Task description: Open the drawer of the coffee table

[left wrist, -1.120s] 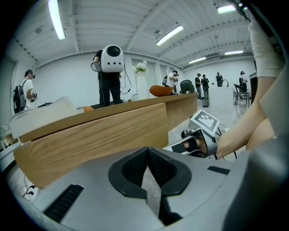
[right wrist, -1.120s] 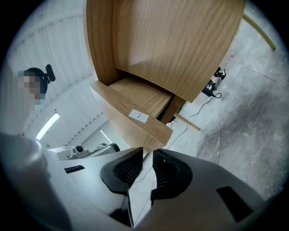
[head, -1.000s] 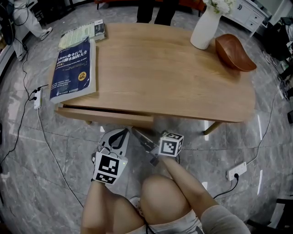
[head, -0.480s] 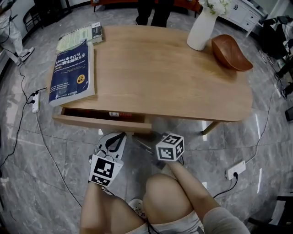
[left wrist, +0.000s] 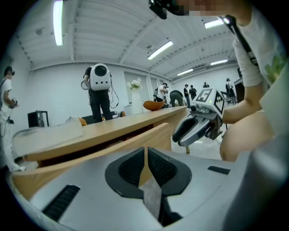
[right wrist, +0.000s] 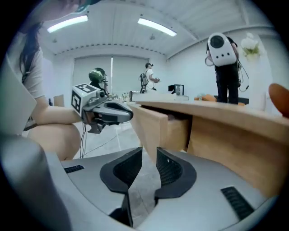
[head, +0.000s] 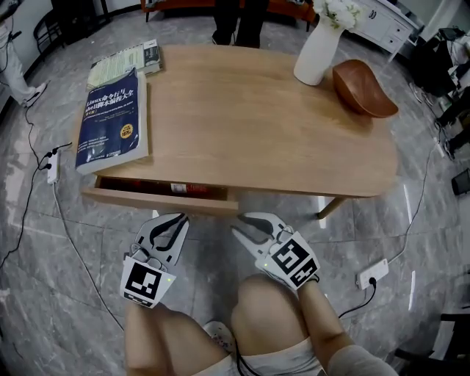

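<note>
The wooden coffee table (head: 294, 139) has its drawer (head: 158, 200) pulled partly out at the front left, with dark contents showing in the gap. My left gripper (head: 178, 218) hovers just in front of the drawer front (left wrist: 113, 144), its jaws shut with nothing between them (left wrist: 145, 155). My right gripper (head: 244, 222) hangs beside the drawer's right corner (right wrist: 151, 128), its pads a narrow gap apart and nothing between them (right wrist: 149, 158). Neither gripper touches the drawer. Each gripper shows in the other's view, the right gripper (left wrist: 183, 134) and the left gripper (right wrist: 126, 115).
On the table lie a blue book (head: 114, 121), a second book (head: 125, 57), a white vase (head: 316, 48) and a wooden bowl (head: 363, 89). Power strips (head: 372, 273) (head: 51, 165) and cables lie on the marble floor. A person's legs (head: 235, 22) stand at the far side.
The right gripper has rolled over, its marker cube now facing up, and moved toward the drawer's right corner. Both grippers have risen. More of the drawer's inside shows than before.
</note>
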`<state>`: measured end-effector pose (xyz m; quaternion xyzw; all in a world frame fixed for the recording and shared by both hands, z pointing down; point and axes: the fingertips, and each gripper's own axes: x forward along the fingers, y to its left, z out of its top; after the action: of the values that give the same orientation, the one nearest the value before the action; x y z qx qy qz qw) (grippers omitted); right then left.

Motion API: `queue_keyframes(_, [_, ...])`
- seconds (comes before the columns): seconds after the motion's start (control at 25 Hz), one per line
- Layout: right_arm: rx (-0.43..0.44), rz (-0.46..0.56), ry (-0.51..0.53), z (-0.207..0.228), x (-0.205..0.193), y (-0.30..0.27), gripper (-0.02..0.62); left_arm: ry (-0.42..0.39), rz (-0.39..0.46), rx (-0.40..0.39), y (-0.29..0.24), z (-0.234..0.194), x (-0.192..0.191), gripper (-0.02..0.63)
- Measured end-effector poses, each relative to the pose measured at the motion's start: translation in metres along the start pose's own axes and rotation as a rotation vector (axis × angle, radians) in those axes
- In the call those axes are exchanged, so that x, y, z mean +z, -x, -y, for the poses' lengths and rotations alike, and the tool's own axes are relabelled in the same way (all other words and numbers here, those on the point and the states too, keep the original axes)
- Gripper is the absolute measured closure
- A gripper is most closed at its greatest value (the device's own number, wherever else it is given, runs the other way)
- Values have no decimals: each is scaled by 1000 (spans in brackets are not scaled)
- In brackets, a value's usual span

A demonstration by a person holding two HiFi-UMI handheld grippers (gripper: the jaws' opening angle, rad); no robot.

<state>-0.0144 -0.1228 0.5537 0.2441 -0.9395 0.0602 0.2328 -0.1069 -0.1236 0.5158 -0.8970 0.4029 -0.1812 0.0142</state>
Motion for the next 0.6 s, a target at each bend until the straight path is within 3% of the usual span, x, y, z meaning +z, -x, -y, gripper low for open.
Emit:
queue_keyframes(0.24, [-35,81,137,-13,54,11,494,-149,-19,88,19,-17,31,595])
queue_keyframes(0.28, [-46,79,165,-13,59,11,492,-178,-45,95,19,-19,30,594])
queue_keyframes(0.36, [-69,65,240,-15,70,7,485,-221,-105,91,17,-19,25,476])
queue_keyframes(0.6, [-62,-41,499,-33,97,-20,483,-423,-315,143,7,-29,4,446])
